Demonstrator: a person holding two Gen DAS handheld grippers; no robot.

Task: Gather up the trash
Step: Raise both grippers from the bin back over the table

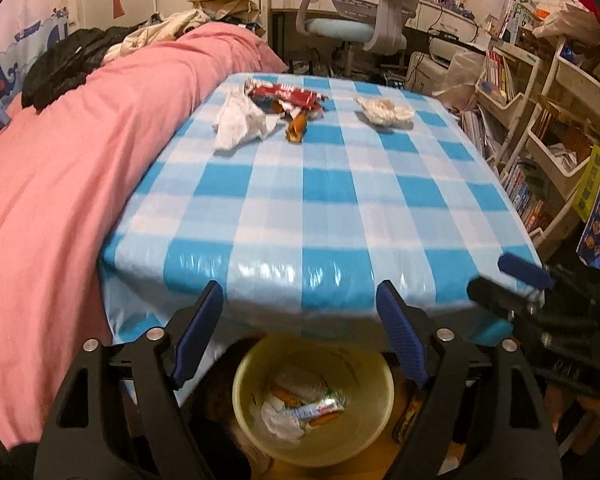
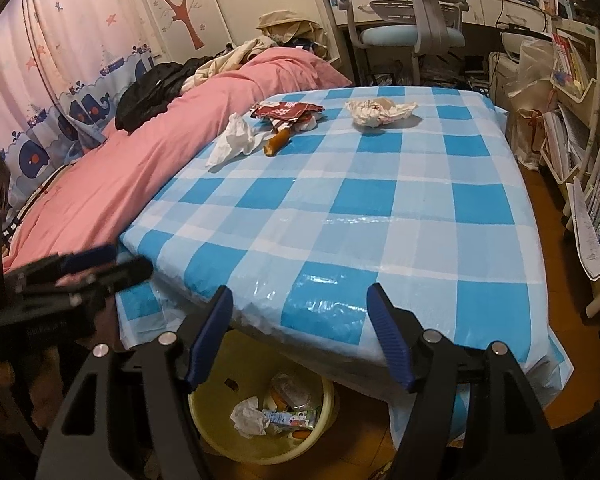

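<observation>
Left wrist view: my left tongs (image 1: 300, 332) stand open at the lower middle of the frame with nothing between them, hanging over the near edge of the bench (image 1: 340, 208) with its blue-and-white checked cover. Directly below, at the bottom centre, sits one yellow bin (image 1: 244, 372) with wrappers and tissue already in it. The trash lies in the upper part of the frame near the far edge: one white tissue (image 1: 240, 122), one red wrapper (image 1: 288, 94), one brown scrap (image 1: 296, 130) and one crumpled paper wad (image 1: 386, 111) apart to the right. The wide middle of the bench is open. A pink blanket (image 1: 60, 184) presses along the left edge; shelves (image 1: 548, 120) crowd the right.

Right wrist view: my right tongs (image 2: 300, 334) also stand open and empty at the lower middle, above the bench's near edge. The same four pieces sit in the upper middle, the bin at bottom centre. My left tongs show blurred at the left edge, beside the near left corner.
</observation>
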